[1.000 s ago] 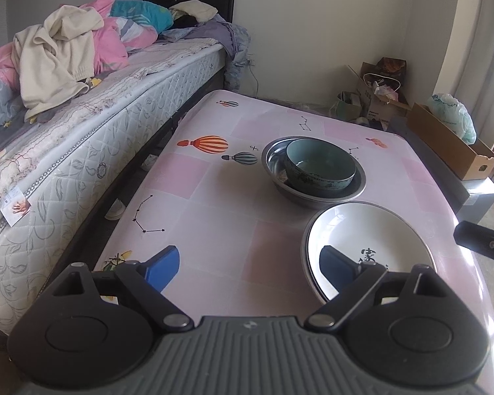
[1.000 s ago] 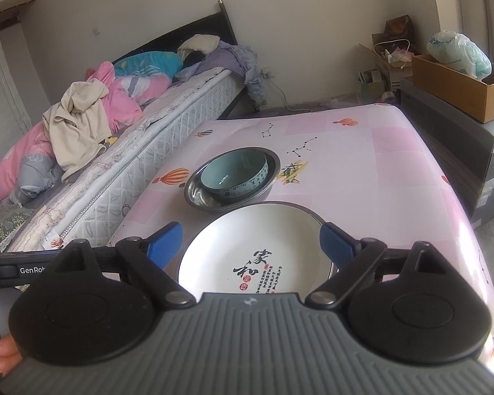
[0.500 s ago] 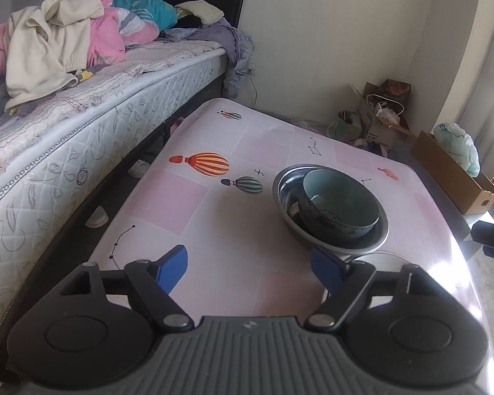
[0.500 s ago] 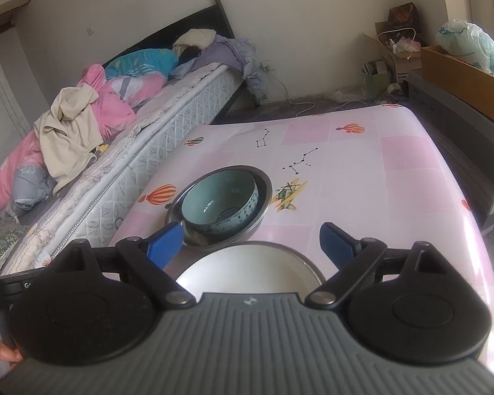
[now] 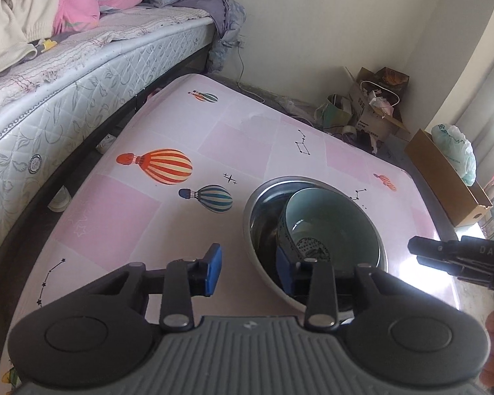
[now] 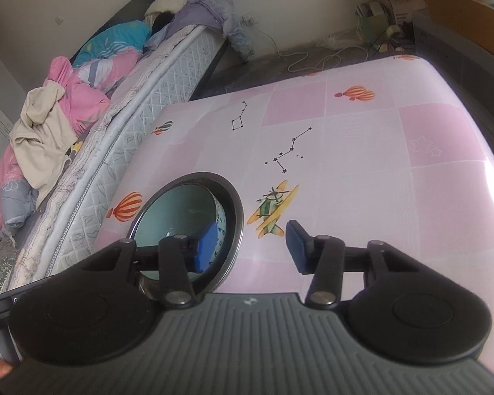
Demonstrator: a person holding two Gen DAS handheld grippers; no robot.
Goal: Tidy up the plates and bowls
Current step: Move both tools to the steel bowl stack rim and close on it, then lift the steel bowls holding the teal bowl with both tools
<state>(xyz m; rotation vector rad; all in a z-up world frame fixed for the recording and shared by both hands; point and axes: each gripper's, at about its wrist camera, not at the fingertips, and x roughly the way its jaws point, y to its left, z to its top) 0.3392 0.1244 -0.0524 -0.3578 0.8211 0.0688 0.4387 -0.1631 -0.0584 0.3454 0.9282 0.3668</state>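
Teal bowl (image 5: 329,220) sits inside steel bowl (image 5: 263,217), mid-counter (image 5: 122,217), bed (image 5: 82,75) off to one side. Left gripper (image 5: 248,268) and right gripper (image 6: 247,247) straddle opposite steel rims, jaws closing, not yet pinching. Risks: thin slick rim slipping; uneven lift tipping the steel bowl; teal bowl sliding out.

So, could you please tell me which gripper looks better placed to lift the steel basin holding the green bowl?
Neither clearly: both straddle the round steel basin. The left gripper brackets its left rim, the right gripper its right rim, both closing, pads apparently not yet pressing. The pale green ceramic bowl sits inside.
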